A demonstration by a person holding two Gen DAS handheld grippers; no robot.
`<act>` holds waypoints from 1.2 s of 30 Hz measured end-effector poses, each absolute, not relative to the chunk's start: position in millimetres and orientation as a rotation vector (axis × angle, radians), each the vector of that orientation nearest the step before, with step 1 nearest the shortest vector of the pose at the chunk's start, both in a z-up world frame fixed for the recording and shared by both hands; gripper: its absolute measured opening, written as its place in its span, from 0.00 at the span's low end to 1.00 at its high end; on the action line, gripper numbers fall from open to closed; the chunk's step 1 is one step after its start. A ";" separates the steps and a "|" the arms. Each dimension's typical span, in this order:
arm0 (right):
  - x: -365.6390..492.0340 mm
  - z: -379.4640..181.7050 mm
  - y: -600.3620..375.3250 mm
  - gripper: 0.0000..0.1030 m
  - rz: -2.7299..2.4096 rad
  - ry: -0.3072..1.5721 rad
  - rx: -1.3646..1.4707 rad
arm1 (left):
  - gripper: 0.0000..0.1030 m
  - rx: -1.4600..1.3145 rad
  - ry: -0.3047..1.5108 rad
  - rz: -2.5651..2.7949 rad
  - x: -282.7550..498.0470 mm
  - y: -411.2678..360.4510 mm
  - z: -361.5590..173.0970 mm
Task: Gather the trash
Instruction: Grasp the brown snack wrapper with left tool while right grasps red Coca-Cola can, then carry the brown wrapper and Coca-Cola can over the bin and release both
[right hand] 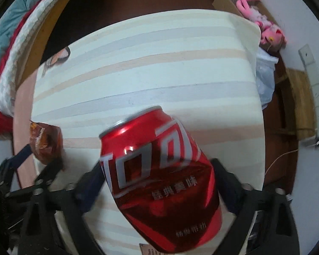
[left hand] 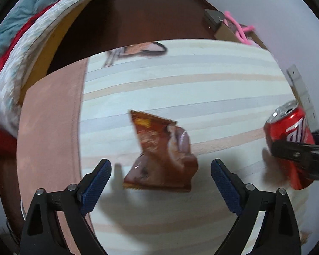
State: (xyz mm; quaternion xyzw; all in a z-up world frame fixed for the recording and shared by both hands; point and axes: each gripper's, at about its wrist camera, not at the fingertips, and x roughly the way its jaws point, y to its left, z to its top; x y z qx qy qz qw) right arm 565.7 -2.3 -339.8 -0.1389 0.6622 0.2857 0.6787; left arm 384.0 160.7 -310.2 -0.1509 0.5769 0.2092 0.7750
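Observation:
A crumpled brown snack wrapper (left hand: pixel 159 153) lies on the striped table (left hand: pixel 202 80). My left gripper (left hand: pixel 160 177) is open, its blue-padded fingers (left hand: pixel 97 182) on either side of the wrapper's near end, just above it. My right gripper (right hand: pixel 157 182) is shut on a dented red soda can (right hand: pixel 161 178), held tilted above the table. The can (left hand: pixel 291 140) and the right gripper also show at the right edge of the left wrist view. The wrapper (right hand: pixel 45 142) and the left gripper show at the left in the right wrist view.
A pink-brown strip (left hand: pixel 51 127) borders the table's left side. A bed with red and teal bedding (left hand: pixel 14 42) stands at the left. A cardboard box with a pink plush toy (right hand: pixel 263 21) and a white plastic bag (right hand: pixel 264 78) sit beyond the table's right edge.

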 end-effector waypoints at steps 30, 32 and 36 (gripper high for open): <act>459.6 -284.3 -24.4 0.81 0.634 1.178 -0.382 | 0.39 -0.297 1.054 0.607 284.1 142.1 -232.6; 434.2 -268.5 -26.1 0.81 0.653 1.146 -0.363 | 0.40 -0.304 1.029 0.621 264.8 140.8 -218.5; 383.6 -237.9 -24.9 0.81 0.715 1.092 -0.311 | 0.39 -0.339 0.963 0.646 215.8 140.4 -185.7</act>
